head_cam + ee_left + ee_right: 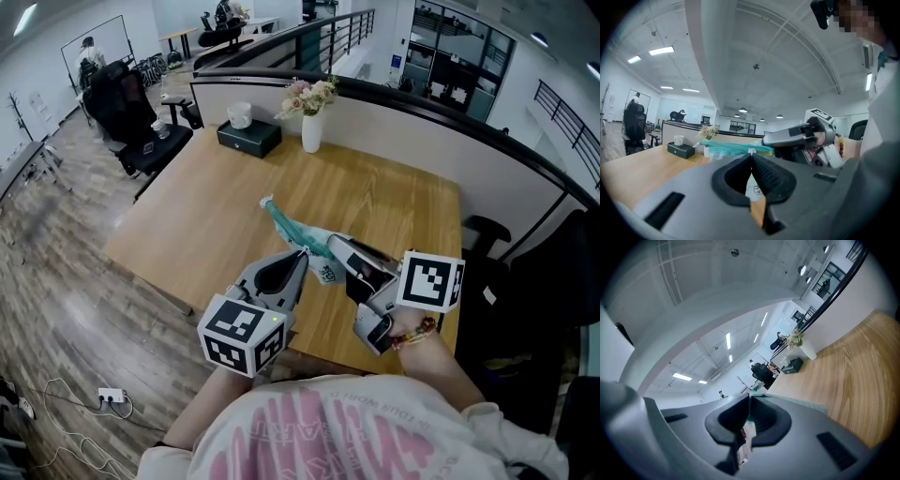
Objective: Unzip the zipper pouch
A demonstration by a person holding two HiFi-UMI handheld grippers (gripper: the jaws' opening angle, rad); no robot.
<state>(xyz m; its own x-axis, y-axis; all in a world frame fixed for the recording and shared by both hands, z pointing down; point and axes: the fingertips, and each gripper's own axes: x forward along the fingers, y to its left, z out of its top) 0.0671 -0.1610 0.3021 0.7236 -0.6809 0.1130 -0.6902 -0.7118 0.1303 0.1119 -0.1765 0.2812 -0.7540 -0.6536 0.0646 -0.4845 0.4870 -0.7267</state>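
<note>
The teal and white zipper pouch (292, 228) stretches over the middle of the wooden table (187, 225), its far tip pointing at the back left. In the head view my left gripper (305, 254) meets the pouch's near end from the left. In the left gripper view my left gripper (751, 155) has its jaws together, with the small white zipper pull (751, 151) at their tips on the teal zipper edge (733, 148). My right gripper (331, 247) is shut on the pouch's near end, and in the right gripper view my right gripper (749, 400) shows teal and white pouch cloth (748, 433) between its pads.
At the table's back edge stand a black tissue box (249, 138) with a white cup (240, 114) and a white vase of flowers (311, 129). A curved partition (422, 122) runs behind the table. Black office chairs (127, 117) stand on the floor at the left.
</note>
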